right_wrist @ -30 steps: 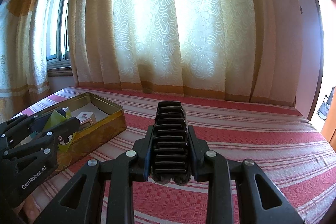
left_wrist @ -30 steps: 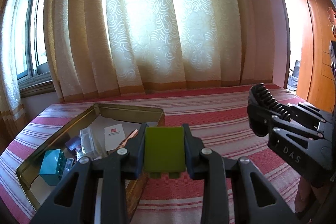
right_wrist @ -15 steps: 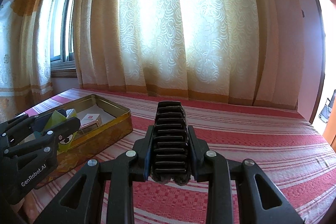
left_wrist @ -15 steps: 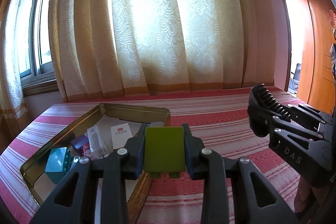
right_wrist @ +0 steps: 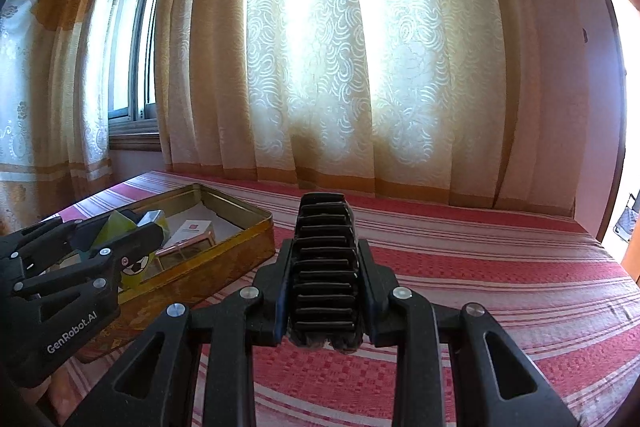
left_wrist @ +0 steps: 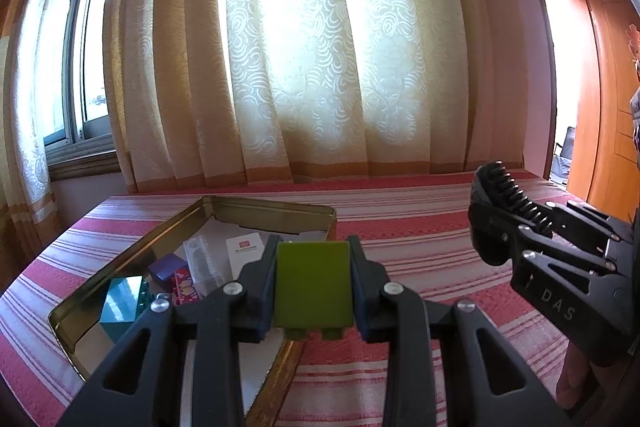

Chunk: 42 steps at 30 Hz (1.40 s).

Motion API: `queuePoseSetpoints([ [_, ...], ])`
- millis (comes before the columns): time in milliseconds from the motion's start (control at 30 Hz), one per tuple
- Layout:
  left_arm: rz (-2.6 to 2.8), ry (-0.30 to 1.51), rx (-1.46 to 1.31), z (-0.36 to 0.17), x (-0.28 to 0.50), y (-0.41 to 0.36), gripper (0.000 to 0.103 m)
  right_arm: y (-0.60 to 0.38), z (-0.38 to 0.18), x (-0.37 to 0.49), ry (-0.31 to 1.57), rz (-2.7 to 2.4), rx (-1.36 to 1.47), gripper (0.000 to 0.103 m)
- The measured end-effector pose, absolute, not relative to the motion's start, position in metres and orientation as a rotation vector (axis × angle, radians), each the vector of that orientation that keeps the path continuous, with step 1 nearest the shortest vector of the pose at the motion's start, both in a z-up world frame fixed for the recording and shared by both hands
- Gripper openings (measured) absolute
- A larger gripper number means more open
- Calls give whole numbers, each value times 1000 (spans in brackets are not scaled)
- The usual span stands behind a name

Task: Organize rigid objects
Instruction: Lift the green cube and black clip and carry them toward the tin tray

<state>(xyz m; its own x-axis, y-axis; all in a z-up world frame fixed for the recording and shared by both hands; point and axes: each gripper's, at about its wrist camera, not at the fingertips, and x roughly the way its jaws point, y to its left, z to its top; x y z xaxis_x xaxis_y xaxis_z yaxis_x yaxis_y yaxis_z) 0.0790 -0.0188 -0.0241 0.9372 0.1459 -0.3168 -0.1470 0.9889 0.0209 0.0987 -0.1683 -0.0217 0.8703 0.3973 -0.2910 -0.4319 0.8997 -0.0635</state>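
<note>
- Left gripper [left_wrist: 313,287], lower centre of its own view, is pinching a green block [left_wrist: 313,285] between both pads, above the near right edge of the gold tin [left_wrist: 276,207].
- Right gripper [right_wrist: 326,267], lower centre of its view, is clamped on a black ribbed object [right_wrist: 326,259], perhaps a comb or hair clip.
- In the tin's left half lie a teal brick [left_wrist: 122,301], a purple box [left_wrist: 168,265] and 1 white card [left_wrist: 245,251].
- The tin sits on a red striped cloth [left_wrist: 400,223], curtains [left_wrist: 304,47] filling the upper frame.
</note>
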Motion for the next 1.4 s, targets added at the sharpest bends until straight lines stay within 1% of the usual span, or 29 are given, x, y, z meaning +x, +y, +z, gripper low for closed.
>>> queuePoseSetpoints([
  [1400, 209, 275, -34, -20, 49, 11, 30, -138, -22, 81, 246, 480, -131, 31],
])
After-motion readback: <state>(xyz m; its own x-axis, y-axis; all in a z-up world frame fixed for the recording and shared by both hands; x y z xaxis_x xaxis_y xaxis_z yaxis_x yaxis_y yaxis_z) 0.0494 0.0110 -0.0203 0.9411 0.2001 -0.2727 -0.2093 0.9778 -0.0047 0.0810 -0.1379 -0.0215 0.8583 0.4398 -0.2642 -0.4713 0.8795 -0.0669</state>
